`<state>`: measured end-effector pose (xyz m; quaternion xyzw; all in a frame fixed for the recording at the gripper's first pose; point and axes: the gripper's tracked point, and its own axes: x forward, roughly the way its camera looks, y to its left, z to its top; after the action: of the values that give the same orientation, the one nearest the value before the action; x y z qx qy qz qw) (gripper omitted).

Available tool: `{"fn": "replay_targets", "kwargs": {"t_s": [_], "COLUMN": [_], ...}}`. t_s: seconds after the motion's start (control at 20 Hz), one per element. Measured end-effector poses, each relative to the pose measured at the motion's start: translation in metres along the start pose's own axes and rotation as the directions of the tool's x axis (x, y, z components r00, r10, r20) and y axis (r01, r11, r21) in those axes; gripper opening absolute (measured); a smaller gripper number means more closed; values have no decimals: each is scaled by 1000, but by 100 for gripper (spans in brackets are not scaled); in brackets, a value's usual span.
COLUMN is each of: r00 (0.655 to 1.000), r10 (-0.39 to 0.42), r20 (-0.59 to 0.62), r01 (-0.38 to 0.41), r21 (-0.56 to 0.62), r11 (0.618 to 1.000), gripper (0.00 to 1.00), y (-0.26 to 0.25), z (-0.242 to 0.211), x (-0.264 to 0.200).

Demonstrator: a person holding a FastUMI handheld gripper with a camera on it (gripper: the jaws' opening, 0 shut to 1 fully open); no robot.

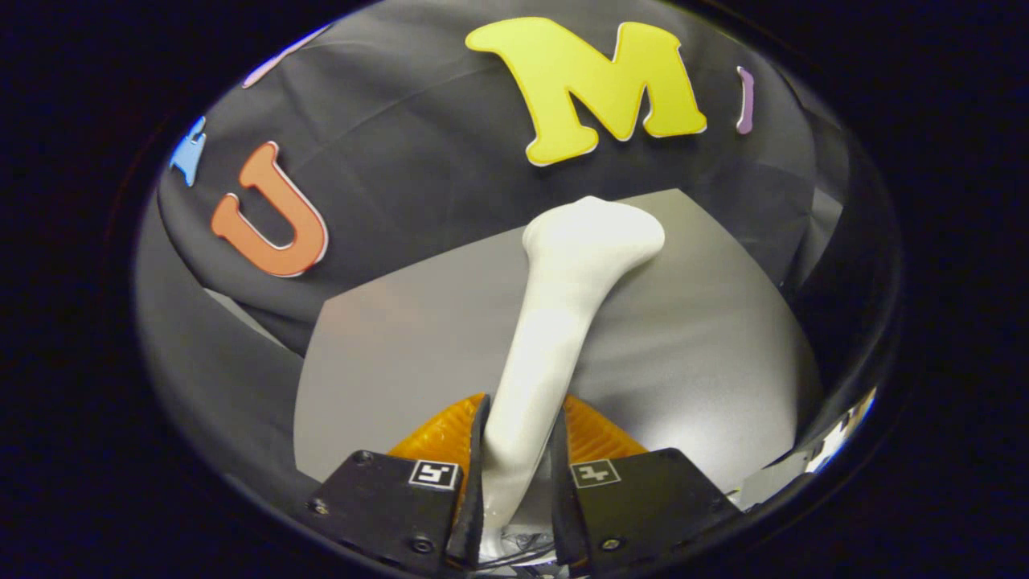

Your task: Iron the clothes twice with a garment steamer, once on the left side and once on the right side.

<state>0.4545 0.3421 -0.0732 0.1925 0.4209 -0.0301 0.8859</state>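
A white garment steamer [563,305] runs forward from between my fingers, its long handle widening into a flat head [596,233] that points away from me. My gripper [522,422] is shut on the handle's lower part, one finger pressing on each side. Under and around the steamer lies a smooth grey surface [402,354]; I cannot tell whether it is a cloth or a bare top. The steamer's head hangs over that surface's far edge, and I cannot tell whether it touches it.
The booth's black cloth wall [418,145] rises just beyond the grey surface and folds around its left side. A small bright patch of other gear [836,438] shows past the surface's right edge.
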Motion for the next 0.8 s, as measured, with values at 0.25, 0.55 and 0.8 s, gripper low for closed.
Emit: {"fn": "replay_targets", "kwargs": {"t_s": [0.25,0.55,0.8], "r00": [993,976,966], "r10": [108,197,209], "r20": [51,93,155], "r01": [-107,-203,-212], "r21": [-24,52,4], "r11": [994,978,977], "gripper": [33,30,29], "y": [8,12,12], "z": [3,5,8], "x": [-31,-42,-47]}}
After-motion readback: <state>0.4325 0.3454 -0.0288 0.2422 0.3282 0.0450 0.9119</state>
